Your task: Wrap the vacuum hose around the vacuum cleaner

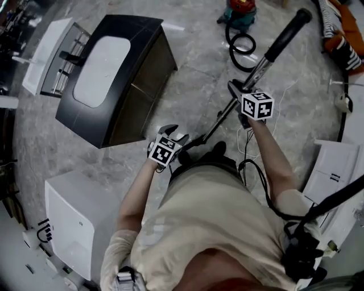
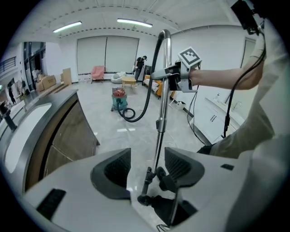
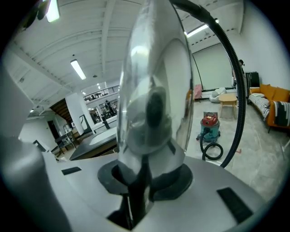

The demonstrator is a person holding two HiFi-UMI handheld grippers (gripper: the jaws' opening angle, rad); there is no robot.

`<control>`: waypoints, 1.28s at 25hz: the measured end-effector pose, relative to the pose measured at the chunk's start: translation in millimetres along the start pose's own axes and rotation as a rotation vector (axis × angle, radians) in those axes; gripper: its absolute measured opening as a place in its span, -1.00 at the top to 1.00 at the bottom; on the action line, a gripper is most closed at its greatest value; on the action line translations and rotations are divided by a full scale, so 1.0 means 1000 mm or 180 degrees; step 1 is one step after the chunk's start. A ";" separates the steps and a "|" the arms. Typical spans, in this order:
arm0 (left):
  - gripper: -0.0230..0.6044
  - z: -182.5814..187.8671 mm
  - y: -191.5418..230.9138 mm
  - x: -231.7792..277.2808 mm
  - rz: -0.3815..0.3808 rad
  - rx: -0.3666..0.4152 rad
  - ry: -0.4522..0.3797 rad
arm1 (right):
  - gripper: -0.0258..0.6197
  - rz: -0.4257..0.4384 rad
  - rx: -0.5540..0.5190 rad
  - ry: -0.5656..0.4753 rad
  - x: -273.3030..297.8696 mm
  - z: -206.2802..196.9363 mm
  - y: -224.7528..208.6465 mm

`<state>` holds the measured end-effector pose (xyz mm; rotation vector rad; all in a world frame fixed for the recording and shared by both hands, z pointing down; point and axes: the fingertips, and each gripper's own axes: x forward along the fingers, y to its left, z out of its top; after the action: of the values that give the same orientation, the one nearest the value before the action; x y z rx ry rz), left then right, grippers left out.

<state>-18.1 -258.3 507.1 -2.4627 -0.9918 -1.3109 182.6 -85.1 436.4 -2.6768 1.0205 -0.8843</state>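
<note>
A red and teal vacuum cleaner stands on the floor far ahead, with its black hose coiled beside it. The hose rises to the black handle of a chrome wand. My right gripper is shut on the wand's middle and holds it slanted; the chrome tube fills the right gripper view. My left gripper is open, low near the wand's black floor end. In the left gripper view, that end shows beyond the open jaws, with nothing pressed between them.
A dark counter with a white basin stands at the left. A white cabinet is at the lower left and white units at the right. A sofa with striped cloth is at the far right. Thin cables trail near my feet.
</note>
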 end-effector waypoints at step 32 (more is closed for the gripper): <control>0.17 0.399 -0.036 0.095 -0.0989 0.1526 -0.1374 | 0.64 0.0359 -0.1141 0.2502 -0.019 -0.065 -0.173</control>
<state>263.3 -8.6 339.7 -2.3011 -1.6194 -0.5009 231.6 62.8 537.2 -2.4989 1.5762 -1.9682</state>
